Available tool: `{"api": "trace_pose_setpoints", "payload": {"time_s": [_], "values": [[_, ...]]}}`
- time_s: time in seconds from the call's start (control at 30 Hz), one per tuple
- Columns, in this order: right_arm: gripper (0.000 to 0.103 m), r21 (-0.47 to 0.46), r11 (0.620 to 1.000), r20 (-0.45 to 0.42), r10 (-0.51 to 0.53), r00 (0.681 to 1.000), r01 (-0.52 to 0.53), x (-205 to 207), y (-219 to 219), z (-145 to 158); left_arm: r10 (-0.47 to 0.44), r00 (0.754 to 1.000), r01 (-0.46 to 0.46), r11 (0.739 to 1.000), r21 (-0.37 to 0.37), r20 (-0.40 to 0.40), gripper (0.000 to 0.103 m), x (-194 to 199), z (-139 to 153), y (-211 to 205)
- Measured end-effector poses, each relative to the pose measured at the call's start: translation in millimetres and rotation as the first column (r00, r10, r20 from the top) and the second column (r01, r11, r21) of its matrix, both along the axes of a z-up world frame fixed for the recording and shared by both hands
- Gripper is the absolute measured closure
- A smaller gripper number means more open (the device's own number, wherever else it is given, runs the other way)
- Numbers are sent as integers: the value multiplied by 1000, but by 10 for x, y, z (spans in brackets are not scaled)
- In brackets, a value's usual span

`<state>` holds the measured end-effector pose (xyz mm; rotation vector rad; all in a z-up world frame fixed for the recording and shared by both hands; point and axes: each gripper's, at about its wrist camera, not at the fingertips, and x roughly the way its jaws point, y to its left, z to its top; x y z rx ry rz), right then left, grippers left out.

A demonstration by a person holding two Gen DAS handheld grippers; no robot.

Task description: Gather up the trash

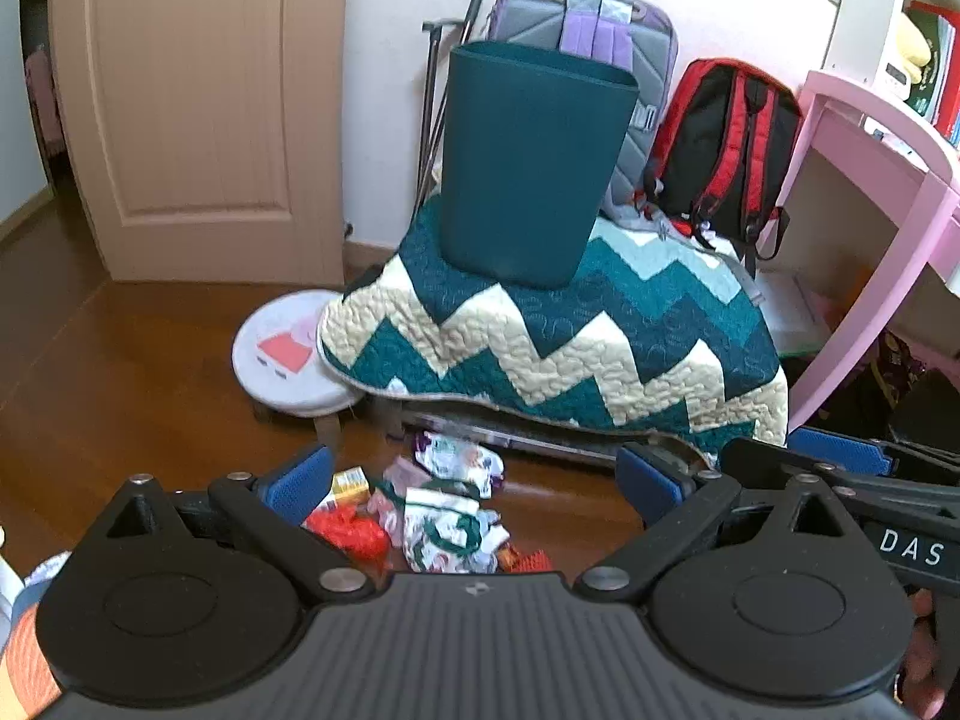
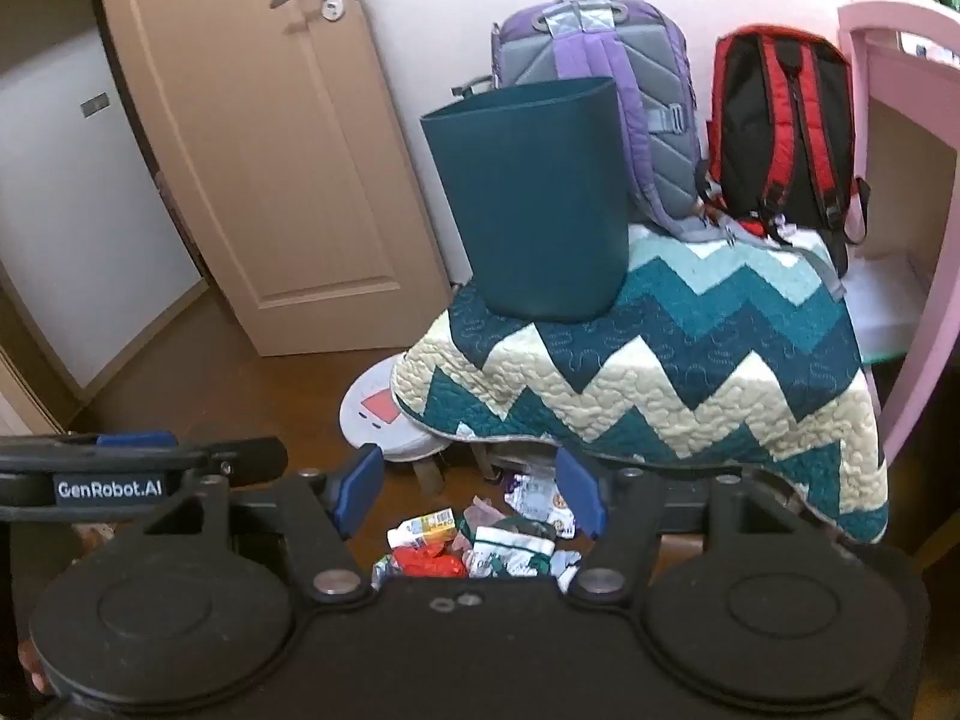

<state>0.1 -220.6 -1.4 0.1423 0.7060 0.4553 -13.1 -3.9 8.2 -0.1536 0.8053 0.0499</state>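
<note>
A dark teal plastic bin (image 1: pixel 528 162) stands upright on a quilted blanket with a teal and cream zigzag pattern (image 1: pixel 540 348), which covers some low piece of furniture. Behind the bin, against the far wall, a purple and grey backpack (image 1: pixel 591 18) leans, and to its right a red and black backpack (image 1: pixel 726 150). Further right there is a pink wooden desk (image 1: pixel 870 120). On the left a beige door (image 1: pixel 198 108) is open, and a small round white stool with a cartoon picture (image 1: pixel 288 354) stands just beside the left edge of the blanket.

The trash, a small pile of crumpled wrappers in red, white and green (image 1: pixel 432 510), lies on the brown wooden floor (image 1: pixel 120 360), near, in front of the blanket's hanging edge.

The left gripper (image 1: pixel 477 480) hangs above this pile, its blue-padded jaws spread wide, with nothing between them. The right gripper (image 2: pixel 471 495) also points down at the same pile (image 2: pixel 480 546), jaws apart and holding nothing. It is close on the right of the left one.
</note>
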Motion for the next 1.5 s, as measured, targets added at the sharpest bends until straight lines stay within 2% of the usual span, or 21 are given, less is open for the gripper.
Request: {"api": "trace_pose_setpoints", "payload": {"time_s": [0.13, 0.7, 1.03, 1.5], "values": [[39, -8, 1000, -29, 6, 1000, -6, 27, 15, -28, 9, 1000, -9, 1000, -8, -25, 2, -9, -28, 8], [39, -12, 1000, -26, 19, 999, -19, 45, 1, 12, 3, 1000, -3, 1000, 13, -7, 2, 26, 31, -31], [39, -16, 1000, -17, -2, 1000, 2, 28, -28, 35, -11, 1000, 10, 999, 52, 24, 2, 2, 88, -97], [39, -15, 1000, -16, -3, 1000, 3, 41, -31, 53, -13, 1000, 11, 999, 49, 27, 2, -14, 79, -129]]}}
